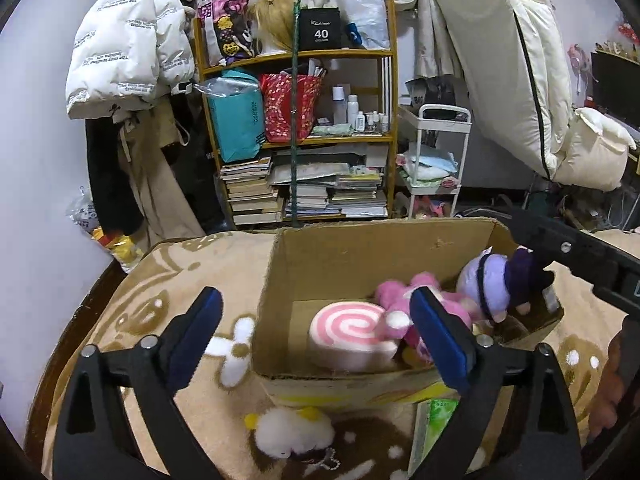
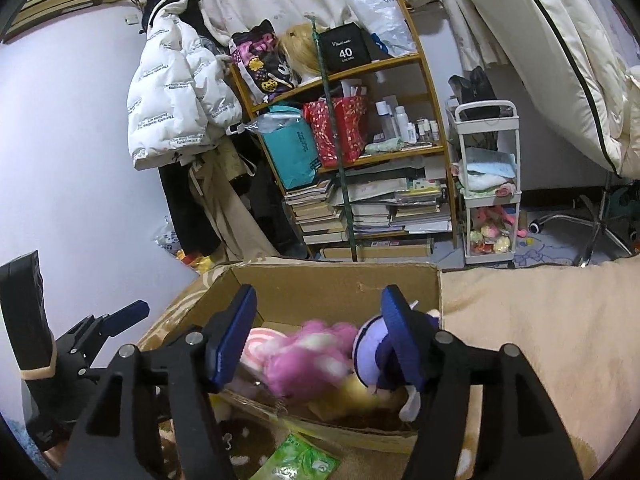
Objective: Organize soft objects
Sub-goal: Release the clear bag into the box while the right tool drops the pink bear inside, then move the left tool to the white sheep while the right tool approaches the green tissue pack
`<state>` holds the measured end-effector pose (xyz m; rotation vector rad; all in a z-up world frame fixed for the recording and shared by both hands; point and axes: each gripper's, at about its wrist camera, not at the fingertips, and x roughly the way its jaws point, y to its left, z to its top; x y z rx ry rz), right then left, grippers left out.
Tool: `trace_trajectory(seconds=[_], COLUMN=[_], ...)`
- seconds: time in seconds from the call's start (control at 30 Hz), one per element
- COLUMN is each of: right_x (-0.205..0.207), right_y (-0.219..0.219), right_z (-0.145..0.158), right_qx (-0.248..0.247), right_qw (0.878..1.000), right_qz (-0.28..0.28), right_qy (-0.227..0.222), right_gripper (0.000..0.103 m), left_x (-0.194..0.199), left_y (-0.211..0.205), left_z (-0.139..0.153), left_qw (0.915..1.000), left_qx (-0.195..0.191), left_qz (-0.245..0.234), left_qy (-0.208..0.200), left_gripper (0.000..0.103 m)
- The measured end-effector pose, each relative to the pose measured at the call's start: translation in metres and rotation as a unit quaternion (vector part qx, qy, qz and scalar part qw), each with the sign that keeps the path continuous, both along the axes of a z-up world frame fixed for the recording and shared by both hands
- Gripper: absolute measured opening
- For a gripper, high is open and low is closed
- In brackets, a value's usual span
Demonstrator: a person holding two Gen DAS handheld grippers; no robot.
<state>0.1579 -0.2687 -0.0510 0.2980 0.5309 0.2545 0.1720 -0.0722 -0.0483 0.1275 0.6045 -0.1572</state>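
Observation:
An open cardboard box point(image 1: 344, 252) stands on a beige patterned blanket. Inside lie a pink-and-white swirl cushion point(image 1: 348, 334), a pink plush point(image 1: 404, 300) and a purple plush doll point(image 1: 496, 284). My left gripper point(image 1: 316, 336) is open and empty, hovering at the box's near left edge. A white fluffy plush with yellow bits point(image 1: 294, 432) lies on the blanket in front of the box. My right gripper point(image 2: 318, 336) is open and empty above the box; the pink plush point(image 2: 304, 356) and purple doll point(image 2: 370, 354) lie below its fingers. It also shows in the left wrist view point(image 1: 560, 248).
A green packet point(image 2: 300, 460) lies in front of the box. A wooden shelf point(image 1: 296, 128) with bags, bottles and stacked books stands behind. A white trolley point(image 2: 490, 184) is beside it. A white puffer jacket point(image 1: 128, 36) hangs on the left. The left gripper shows at the left of the right wrist view point(image 2: 100, 328).

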Motion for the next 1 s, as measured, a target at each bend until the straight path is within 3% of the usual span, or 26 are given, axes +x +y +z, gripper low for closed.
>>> trace_trajectory(seconds=[0.03,0.23,1.0], right_x=[-0.001,-0.009,-0.073], right_y=[-0.001,-0.002,0.016], right_z=[-0.001,0.000,0.016], right_qx=[0.001,0.001,-0.042], right_qw=[1.000,1.000,0.999], right_qz=[-0.003,-0.008,0.009], right_qy=[0.002,0.008,0.012], right_gripper=[0.081,0.094,0.096], left_x=[-0.001,-0.007,-0.074], left_y=[0.000,0.007,0.027], left_z=[0.001,0.005,0.028], left_qw=[1.0000,0.9998,0.9984], left_qx=[0.004,0.014,0.034], left_qz=[0.001,0.012,0.032], left_qy=[0.001,0.009,0.031], left_gripper=[0.096,0.100,0.100])
